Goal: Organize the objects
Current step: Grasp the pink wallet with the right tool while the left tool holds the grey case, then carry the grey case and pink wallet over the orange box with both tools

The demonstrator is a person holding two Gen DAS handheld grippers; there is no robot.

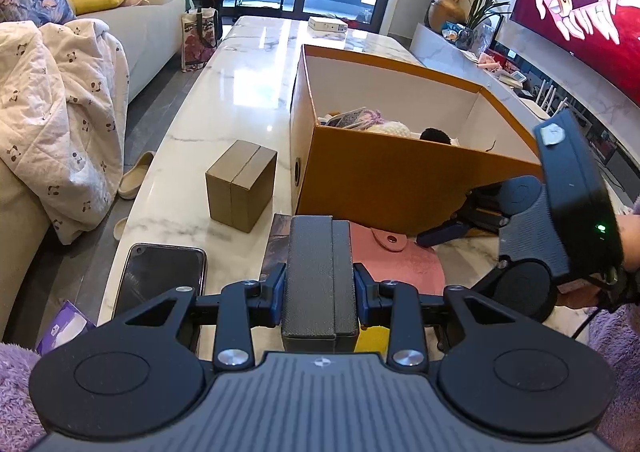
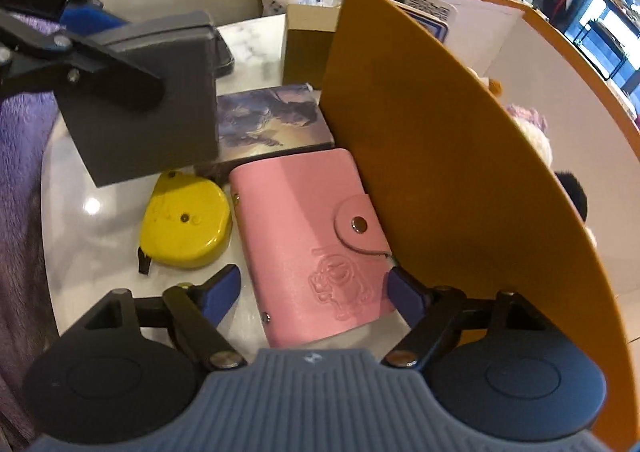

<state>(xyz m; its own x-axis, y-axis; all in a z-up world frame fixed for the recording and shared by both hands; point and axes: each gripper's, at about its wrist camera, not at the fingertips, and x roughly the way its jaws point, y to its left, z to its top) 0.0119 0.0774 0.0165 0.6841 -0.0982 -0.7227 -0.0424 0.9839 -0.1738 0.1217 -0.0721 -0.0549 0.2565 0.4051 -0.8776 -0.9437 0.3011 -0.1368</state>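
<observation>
The right gripper (image 2: 314,288) has its fingers spread wide on either side of the pink wallet (image 2: 312,240), which lies flat on the marble surface (image 2: 80,236) against the orange box (image 2: 432,156). Left of it sits a yellow tape measure (image 2: 186,220). Beyond, the left gripper (image 1: 320,236) hovers, fingers pressed together, empty.

A pink leather snap-button wallet (image 2: 316,248) bears an embossed cartoon figure. At its 9 o'clock lies a glossy yellow tape measure (image 2: 186,220); at 12, a blue-purple illustrated box (image 2: 272,120). The open cardboard box (image 1: 384,176) is orange outside, white inside.
</observation>
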